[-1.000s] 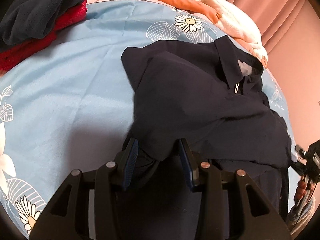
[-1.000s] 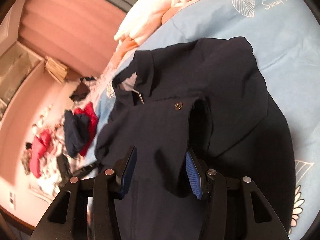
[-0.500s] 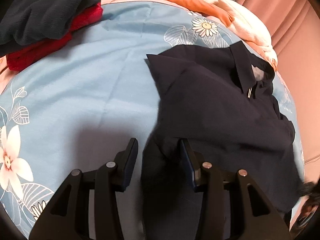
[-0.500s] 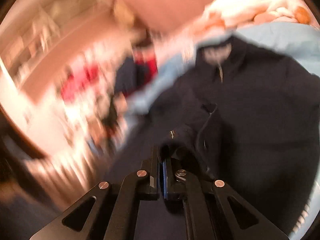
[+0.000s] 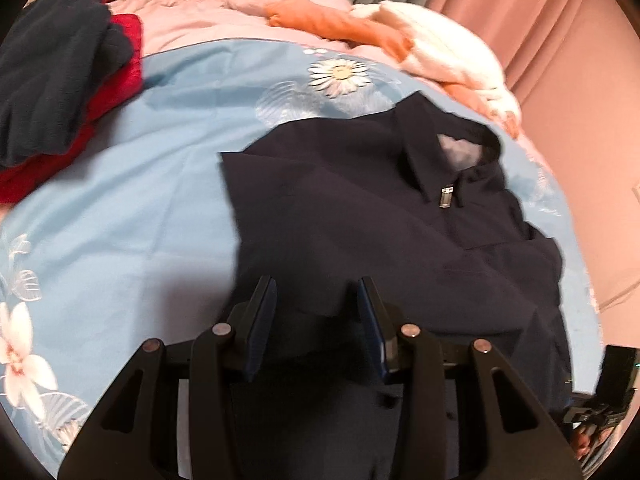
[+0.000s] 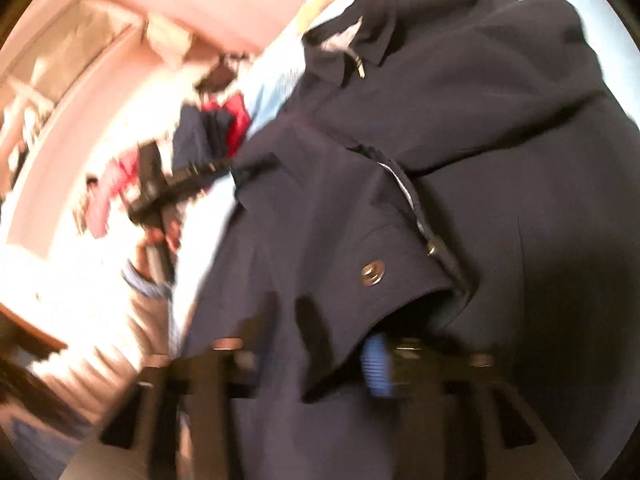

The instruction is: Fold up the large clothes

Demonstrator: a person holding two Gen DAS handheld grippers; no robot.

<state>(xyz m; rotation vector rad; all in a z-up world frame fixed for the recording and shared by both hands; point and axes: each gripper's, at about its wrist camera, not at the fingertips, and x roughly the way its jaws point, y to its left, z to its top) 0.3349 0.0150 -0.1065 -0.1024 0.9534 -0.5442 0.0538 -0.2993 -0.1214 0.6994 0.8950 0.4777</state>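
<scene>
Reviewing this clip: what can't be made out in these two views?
- Right wrist view: motion blur; whether the right gripper pinches the navy jacket is unclear.
- Left wrist view: left gripper covers the jacket's hem.
- Left wrist view: the other gripper is cut off by the right edge.

The right hand-held gripper [image 6: 320, 344], jaws just opening, straddles a fold of the navy jacket [image 6: 460, 140].

A dark navy collared jacket [image 5: 400, 232] lies rumpled on the pale blue flowered bedsheet [image 5: 140, 208], zipped, one sleeve folded across its front
</scene>
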